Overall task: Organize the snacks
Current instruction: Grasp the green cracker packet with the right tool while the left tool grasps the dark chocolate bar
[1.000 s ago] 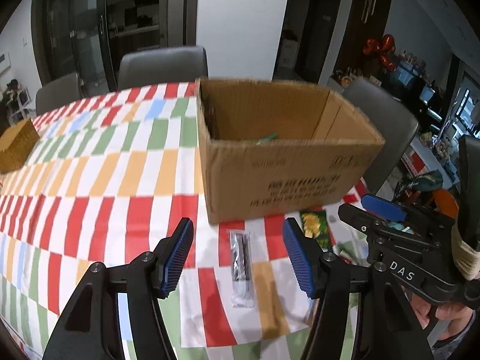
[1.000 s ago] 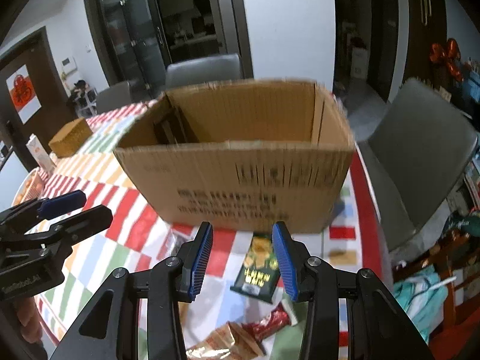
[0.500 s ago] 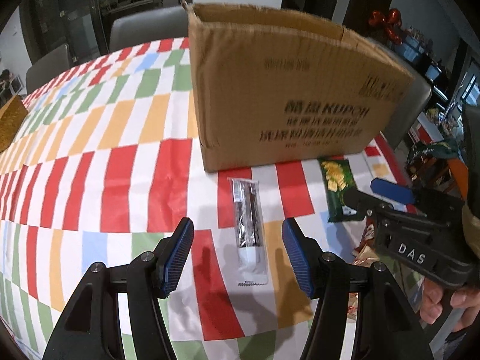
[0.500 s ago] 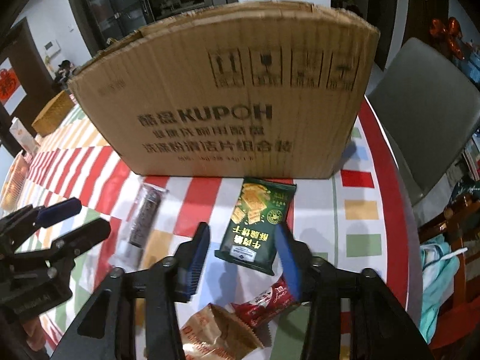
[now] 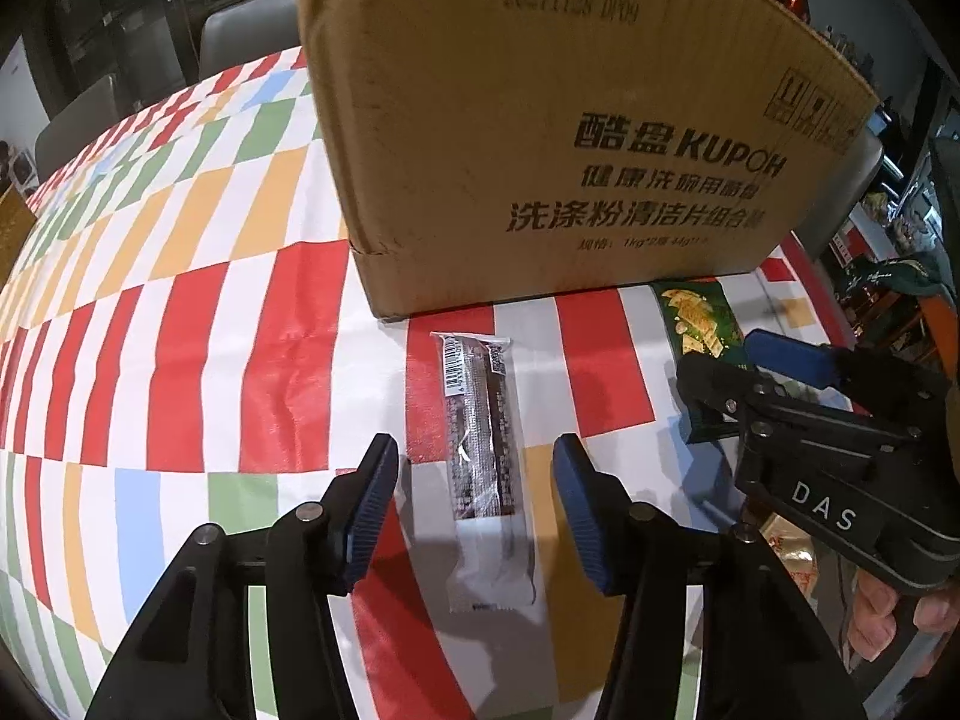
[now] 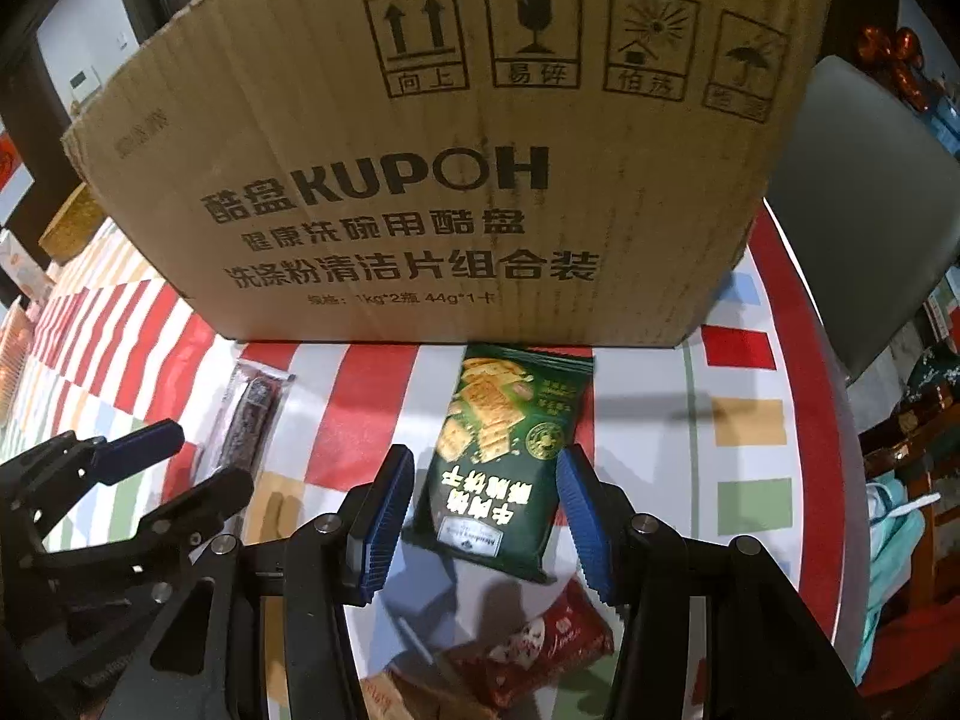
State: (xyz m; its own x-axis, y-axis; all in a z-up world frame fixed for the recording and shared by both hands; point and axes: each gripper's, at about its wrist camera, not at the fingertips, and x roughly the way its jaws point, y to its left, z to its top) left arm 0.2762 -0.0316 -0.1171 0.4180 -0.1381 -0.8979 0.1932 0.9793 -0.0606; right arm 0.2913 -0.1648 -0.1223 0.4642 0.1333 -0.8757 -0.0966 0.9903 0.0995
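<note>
A dark snack bar in clear wrap (image 5: 483, 450) lies on the checked tablecloth in front of the cardboard box (image 5: 570, 138). My left gripper (image 5: 475, 507) is open and low, its jaws either side of the bar's near half. A green cracker packet (image 6: 504, 456) lies in front of the box (image 6: 456, 168). My right gripper (image 6: 485, 516) is open, its jaws either side of the packet's near end. The bar also shows in the right wrist view (image 6: 246, 420), the packet in the left wrist view (image 5: 699, 324).
A red snack packet (image 6: 540, 654) and a tan packet (image 6: 414, 696) lie under the right gripper. The table's red edge (image 6: 810, 408) and a grey chair (image 6: 870, 192) are to the right. A woven basket (image 6: 72, 228) sits far left.
Both grippers have dropped and moved forward to the snacks in front of the box. The bar and the packet now lie between the open jaws. The box's inside is out of sight.
</note>
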